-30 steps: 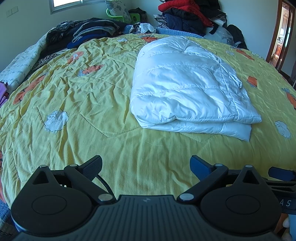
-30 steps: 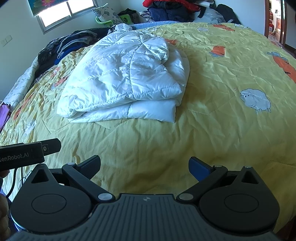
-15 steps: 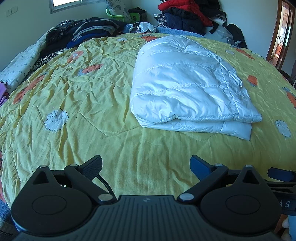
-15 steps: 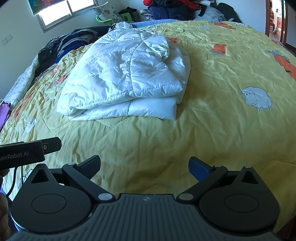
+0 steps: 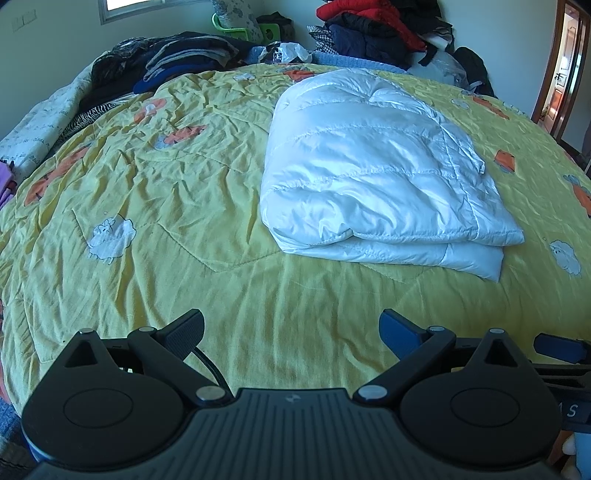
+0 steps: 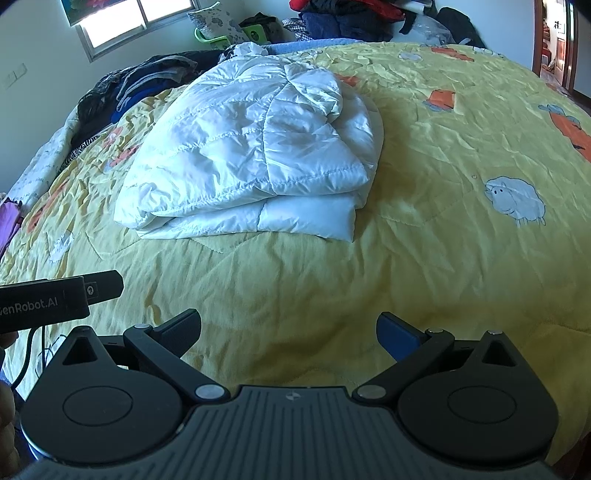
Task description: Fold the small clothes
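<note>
The white quilted jacket (image 5: 373,177) lies on the yellow bedspread (image 5: 177,206), folded into a compact rectangular bundle with at least two padded layers stacked at its near edge. In the right wrist view the same jacket (image 6: 255,147) shows a top panel folded over the lower layers, with its stitched hem running along the near side.

Gripper state:
- The left gripper (image 5: 291,330) is held above the bedspread, near side of the jacket, well apart from it. Its fingers are spread wide and grip nothing.
- The right gripper (image 6: 288,328) is likewise on the near side of the jacket, well apart from it. Its fingers are spread wide and grip nothing.

Task progress, as a judgement: this garment appears fully folded, and neither gripper is in contact with it. The bundle edges are roughly aligned; the far end looks slightly puffed, which is normal for padded fabric.

Remaining work: a heap of dark clothes (image 5: 166,62) lies beyond the jacket at the far left of the bed, and a second pile (image 5: 373,29) with a red item sits beyond the jacket at the far edge. Whether any of these belong to the task cannot be determined.
</note>
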`<state>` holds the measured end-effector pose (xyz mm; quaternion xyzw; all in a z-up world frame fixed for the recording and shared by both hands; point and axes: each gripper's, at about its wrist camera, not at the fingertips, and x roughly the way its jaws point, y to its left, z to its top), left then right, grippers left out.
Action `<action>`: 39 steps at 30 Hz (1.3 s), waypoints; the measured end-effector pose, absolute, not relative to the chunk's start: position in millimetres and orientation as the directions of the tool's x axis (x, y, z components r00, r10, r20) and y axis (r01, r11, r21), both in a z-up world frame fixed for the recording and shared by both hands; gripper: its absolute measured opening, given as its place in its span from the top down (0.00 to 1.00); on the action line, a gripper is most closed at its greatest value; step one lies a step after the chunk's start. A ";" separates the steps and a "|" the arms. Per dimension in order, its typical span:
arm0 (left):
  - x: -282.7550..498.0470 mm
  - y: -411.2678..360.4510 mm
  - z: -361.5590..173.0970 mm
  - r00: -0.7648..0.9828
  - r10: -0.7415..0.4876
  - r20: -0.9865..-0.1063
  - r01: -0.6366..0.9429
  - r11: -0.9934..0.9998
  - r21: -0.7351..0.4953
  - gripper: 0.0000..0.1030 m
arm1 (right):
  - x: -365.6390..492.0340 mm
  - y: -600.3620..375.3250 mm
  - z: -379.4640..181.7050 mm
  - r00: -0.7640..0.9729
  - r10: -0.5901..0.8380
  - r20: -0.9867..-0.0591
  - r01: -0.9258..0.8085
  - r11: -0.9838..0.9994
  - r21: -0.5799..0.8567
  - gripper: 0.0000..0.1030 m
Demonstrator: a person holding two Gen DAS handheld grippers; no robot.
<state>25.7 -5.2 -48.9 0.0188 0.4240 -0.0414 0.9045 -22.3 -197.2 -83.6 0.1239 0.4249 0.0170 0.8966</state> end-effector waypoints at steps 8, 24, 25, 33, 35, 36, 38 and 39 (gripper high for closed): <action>29.0 -4.2 -51.1 0.624 -0.062 -0.779 0.082 0.997 -0.014 0.01 | -21.6 -197.2 -83.8 0.637 0.137 -0.759 0.071 0.969 0.235 0.00; 30.8 -2.3 -53.7 0.614 -0.065 -0.786 0.075 0.997 -0.023 0.01 | -18.3 -196.9 -87.4 0.622 0.145 -0.769 0.062 0.970 0.234 0.00; 30.8 -2.2 -53.7 0.615 -0.066 -0.785 0.076 0.997 -0.024 0.01 | -18.5 -196.9 -87.7 0.621 0.146 -0.770 0.062 0.970 0.234 0.00; 30.9 -2.9 -55.1 0.611 -0.073 -0.788 0.077 0.996 -0.032 0.01 | -18.9 -197.7 -89.0 0.616 0.150 -0.773 0.064 0.969 0.239 0.00; 30.7 -3.2 -54.9 0.612 -0.071 -0.788 0.078 0.996 -0.029 0.01 | -18.9 -197.6 -89.4 0.615 0.151 -0.774 0.064 0.969 0.240 0.00; 30.9 -3.3 -54.9 0.612 -0.071 -0.788 0.079 0.996 -0.029 0.01 | -19.0 -197.4 -89.7 0.614 0.152 -0.774 0.064 0.968 0.241 0.00; 30.9 -3.3 -55.0 0.611 -0.071 -0.788 0.078 0.997 -0.030 0.01 | -19.2 -197.3 -90.0 0.613 0.153 -0.775 0.064 0.968 0.242 0.00; 30.9 -3.4 -55.0 0.611 -0.072 -0.788 0.079 0.996 -0.029 0.01 | -18.7 -197.2 -89.9 0.614 0.153 -0.775 0.063 0.968 0.242 0.00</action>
